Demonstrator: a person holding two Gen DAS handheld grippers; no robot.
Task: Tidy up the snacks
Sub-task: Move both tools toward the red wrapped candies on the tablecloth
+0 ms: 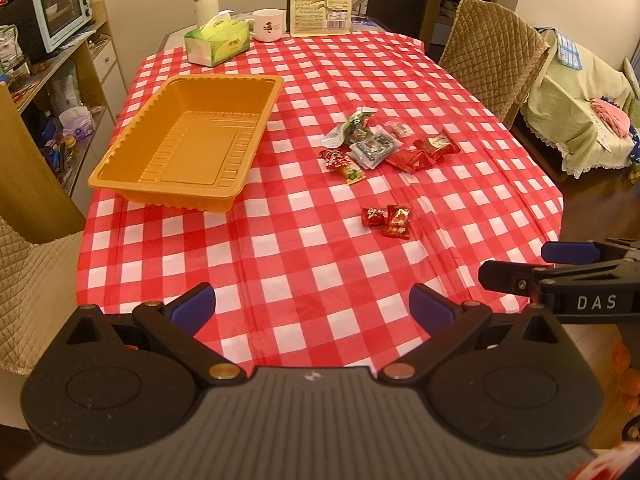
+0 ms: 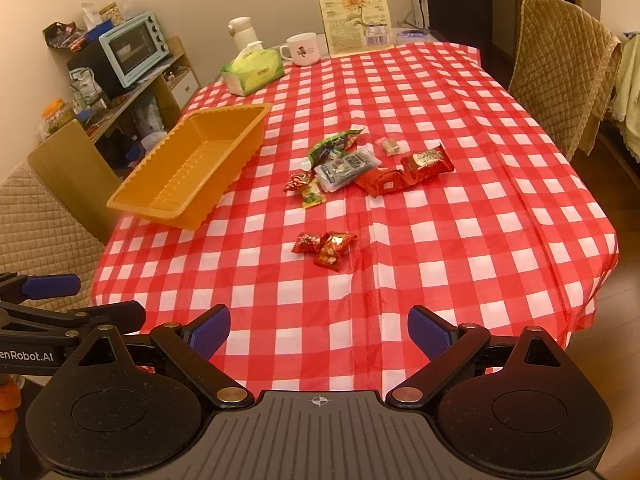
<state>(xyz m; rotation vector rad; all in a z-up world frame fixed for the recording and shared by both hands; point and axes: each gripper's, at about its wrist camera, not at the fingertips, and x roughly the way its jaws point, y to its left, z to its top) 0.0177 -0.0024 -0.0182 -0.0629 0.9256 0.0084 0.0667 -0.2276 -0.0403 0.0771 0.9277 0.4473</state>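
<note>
Here, the left gripper (image 1: pixel 312 304) and the right gripper (image 2: pixel 319 326) are both hovering over the near edge of the table (image 1: pixel 360 80), each with fingers spread wide and holding nothing. The snacks (image 1: pixel 384 146) are lying loose mid-table, three red candies (image 2: pixel 326 248) sitting nearer, apart from the rest. The orange tray (image 1: pixel 188 140) is standing empty to their left.
</note>
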